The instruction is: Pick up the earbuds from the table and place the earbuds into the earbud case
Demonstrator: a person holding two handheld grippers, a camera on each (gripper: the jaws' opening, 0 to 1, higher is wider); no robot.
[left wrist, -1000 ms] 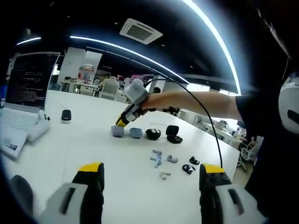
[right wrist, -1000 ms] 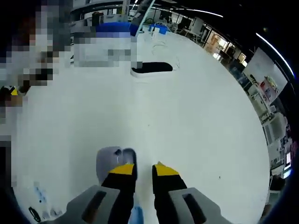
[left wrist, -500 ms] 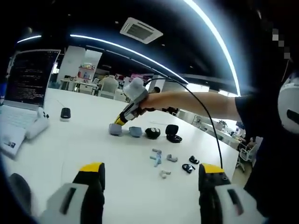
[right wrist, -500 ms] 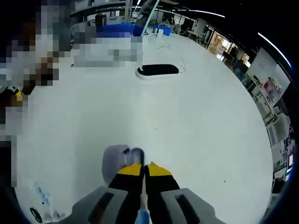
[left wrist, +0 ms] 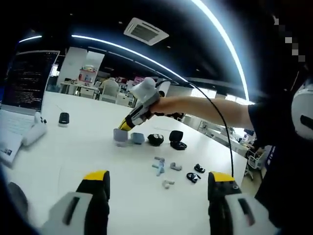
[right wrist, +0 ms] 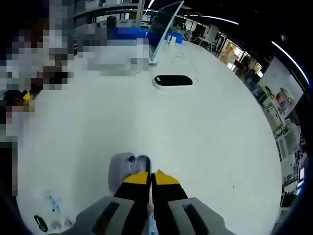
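In the left gripper view my right gripper [left wrist: 125,127], held by a person's arm, sits at the left end of a row of cases and is shut on the edge of a grey earbud case [left wrist: 119,135]. Beside that stand a blue-grey case [left wrist: 137,138], a round black case [left wrist: 155,140] and an open black case [left wrist: 178,139]. Loose light-blue earbuds [left wrist: 159,165], grey earbuds [left wrist: 175,167] and black earbuds [left wrist: 192,176] lie nearer. My left gripper [left wrist: 159,177] hangs open over the table. In the right gripper view the right gripper [right wrist: 150,175] is shut, with the open grey case [right wrist: 123,166] at its tips.
A laptop [left wrist: 24,83], a black mouse [left wrist: 63,118] and a white object [left wrist: 35,134] sit at the table's left. The right gripper view shows the mouse [right wrist: 172,80], the laptop [right wrist: 164,24], and small earbuds [right wrist: 53,202] at lower left. A cable trails from the right gripper.
The right gripper's jaws went from open to shut at the grey case's edge a second ago. Since then both views have only shifted slightly.
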